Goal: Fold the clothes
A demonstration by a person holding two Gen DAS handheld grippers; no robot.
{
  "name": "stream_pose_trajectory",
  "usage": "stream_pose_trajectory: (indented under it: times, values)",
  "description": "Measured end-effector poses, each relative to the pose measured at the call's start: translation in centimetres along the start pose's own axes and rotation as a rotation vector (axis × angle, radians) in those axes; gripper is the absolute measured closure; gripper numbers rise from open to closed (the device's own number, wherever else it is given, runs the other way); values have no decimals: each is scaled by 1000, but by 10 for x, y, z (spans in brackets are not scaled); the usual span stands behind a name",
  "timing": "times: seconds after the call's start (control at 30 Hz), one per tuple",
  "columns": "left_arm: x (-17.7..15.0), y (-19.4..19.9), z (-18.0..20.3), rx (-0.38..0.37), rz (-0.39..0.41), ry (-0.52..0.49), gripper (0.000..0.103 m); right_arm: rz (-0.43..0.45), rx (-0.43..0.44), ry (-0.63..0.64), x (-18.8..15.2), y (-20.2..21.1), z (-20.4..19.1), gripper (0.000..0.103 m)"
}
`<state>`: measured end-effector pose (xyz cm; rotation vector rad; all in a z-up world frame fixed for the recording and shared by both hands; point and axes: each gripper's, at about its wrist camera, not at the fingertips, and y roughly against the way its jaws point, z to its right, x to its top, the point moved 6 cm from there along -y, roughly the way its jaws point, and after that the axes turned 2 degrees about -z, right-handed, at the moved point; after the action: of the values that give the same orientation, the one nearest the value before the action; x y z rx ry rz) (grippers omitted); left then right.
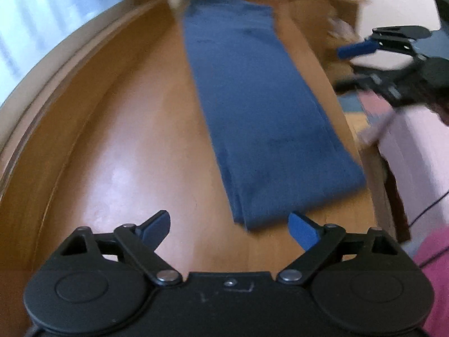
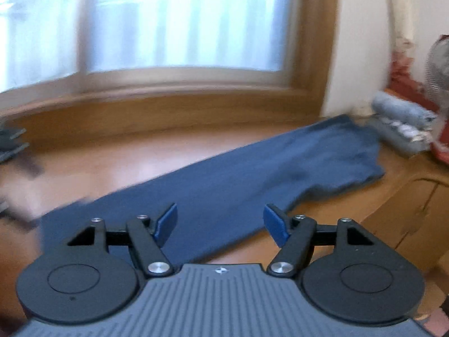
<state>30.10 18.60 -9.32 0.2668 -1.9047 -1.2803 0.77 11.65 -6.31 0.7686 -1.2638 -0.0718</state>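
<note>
1. A blue garment (image 1: 261, 106), seemingly trousers laid leg on leg, is being observed as a long narrow strip on the wooden counter (image 1: 126, 140), running along the counter's outer edge; the wider end is lying toward the far corner by a pile of other items (image 2: 401, 123).
2. The left gripper (image 1: 230, 230) is being held just short of the strip's near end, jaws spread wide, nothing gripped.
3. The right gripper (image 2: 220, 224) is being held above the strip's middle, jaws likewise spread and empty; in the left view it is showing off the counter's outer edge.
4. The cloth is being judged soft, limp and light, with layers liable to slide apart; both frames are motion-blurred.
5. Holds are being judged best at the two corners of one end, all layers pinched together.
6. The stage is not being settled: the strip fits either a lengthwise fold awaiting a crosswise one, or a laid-out garment.
</note>
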Motion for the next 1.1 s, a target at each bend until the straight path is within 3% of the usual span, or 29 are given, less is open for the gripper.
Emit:
stream_pose_trajectory:
  times: [0.1, 0.2, 0.27, 0.4, 0.57, 0.67, 0.7, 0.93, 1.1]
  values:
    - [-9, -11, 7, -33, -1, -58, 18, -33, 71, 24, -29, 27, -52, 33]
    - [-10, -17, 13, -92, 35, -53, 26, -78, 90, 5, -45, 35, -82, 33]
    - [-8, -20, 14, -132, 58, -29, 39, -90, 89, -22, -50, 39, -96, 33]
    - [-4, -24, 13, -161, 85, 2, 49, -88, 79, -32, -52, 36, -111, 34]
    - [-5, -18, 12, -154, 105, 49, 66, -75, 47, -22, -54, 28, -128, 51]
    - [-5, -14, 8, -154, 103, 98, 74, -70, 3, -34, -54, 22, -133, 75]
    - [-3, -11, 7, -155, 110, 107, 74, -71, -7, -50, -52, 22, -132, 84]
    - [13, 12, -5, -178, 128, 192, 76, -28, 91, -219, -34, 39, -116, 86]
    - [35, 23, -7, -161, 163, 183, 76, 24, 164, -388, -19, 44, -87, 86]
